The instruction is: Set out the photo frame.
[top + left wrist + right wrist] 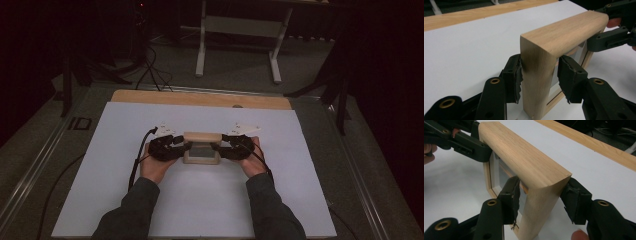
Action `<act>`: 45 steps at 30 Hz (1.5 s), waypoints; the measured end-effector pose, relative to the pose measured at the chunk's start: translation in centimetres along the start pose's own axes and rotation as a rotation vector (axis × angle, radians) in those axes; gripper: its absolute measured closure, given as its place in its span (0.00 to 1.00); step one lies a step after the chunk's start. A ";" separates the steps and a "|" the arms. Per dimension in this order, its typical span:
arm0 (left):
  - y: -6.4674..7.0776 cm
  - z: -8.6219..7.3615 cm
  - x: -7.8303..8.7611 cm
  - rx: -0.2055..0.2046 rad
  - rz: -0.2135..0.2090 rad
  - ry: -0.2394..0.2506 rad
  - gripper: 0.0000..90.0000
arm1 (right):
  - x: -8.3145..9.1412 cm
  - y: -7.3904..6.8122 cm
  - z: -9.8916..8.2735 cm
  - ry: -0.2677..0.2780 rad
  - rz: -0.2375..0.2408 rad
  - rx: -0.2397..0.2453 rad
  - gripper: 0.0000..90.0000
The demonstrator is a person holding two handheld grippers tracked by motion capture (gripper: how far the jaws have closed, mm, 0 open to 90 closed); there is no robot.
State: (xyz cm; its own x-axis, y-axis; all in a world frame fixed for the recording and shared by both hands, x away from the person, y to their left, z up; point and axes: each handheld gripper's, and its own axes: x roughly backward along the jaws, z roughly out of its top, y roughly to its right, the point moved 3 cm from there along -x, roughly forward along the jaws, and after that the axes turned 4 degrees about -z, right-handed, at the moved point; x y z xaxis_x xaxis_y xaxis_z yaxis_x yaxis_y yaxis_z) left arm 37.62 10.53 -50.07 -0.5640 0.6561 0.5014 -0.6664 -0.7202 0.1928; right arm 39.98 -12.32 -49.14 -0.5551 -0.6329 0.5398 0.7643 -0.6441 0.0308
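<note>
White sheet point(150, 200) covers table. Upright light-wood picture frame point(201, 147) stands at sheet's middle: thick rounded top rail, pale grain, glazed panel inside. Left gripper point(176, 145) straddles one side post, one pad touching, other slightly off. Right gripper point(223, 146) straddles opposite post, far pad clear.

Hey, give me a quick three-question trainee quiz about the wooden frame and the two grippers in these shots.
1. True or false: the wooden frame stands upright on the white sheet.
2. Which part does the left gripper straddle? A) the top rail B) one upright side C) the glass pane
3. Fill in: in the right gripper view, the right gripper straddles the frame's other side, and one pad looks to stand ____ from the wood.

Key: 1 true. 2 B. 3 apart; its inner pad lies close against the frame, contact unclear.
</note>
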 end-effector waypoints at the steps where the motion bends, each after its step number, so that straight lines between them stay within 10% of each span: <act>1: 0.0 -0.1 -0.1 -0.001 0.000 -0.003 0.60 | 0.0 0.0 0.0 0.000 -0.001 -0.002 0.56; 32: -0.6 -0.7 -1.4 0.064 -0.029 -0.034 0.59 | -0.3 0.8 -1.4 -0.038 -0.023 -0.079 0.62; 45: -0.8 -0.7 -1.2 0.079 -0.035 -0.035 0.50 | 0.3 0.9 -1.7 -0.038 -0.010 -0.093 0.50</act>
State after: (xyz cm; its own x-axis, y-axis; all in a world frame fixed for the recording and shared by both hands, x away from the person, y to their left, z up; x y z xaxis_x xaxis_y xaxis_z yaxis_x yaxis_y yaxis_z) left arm 38.44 10.46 -51.37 -0.5228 0.6741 0.5219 -0.6444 -0.7133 0.2758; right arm 39.91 -13.82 -50.42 -0.5481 -0.6105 0.5717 0.7240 -0.6886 -0.0413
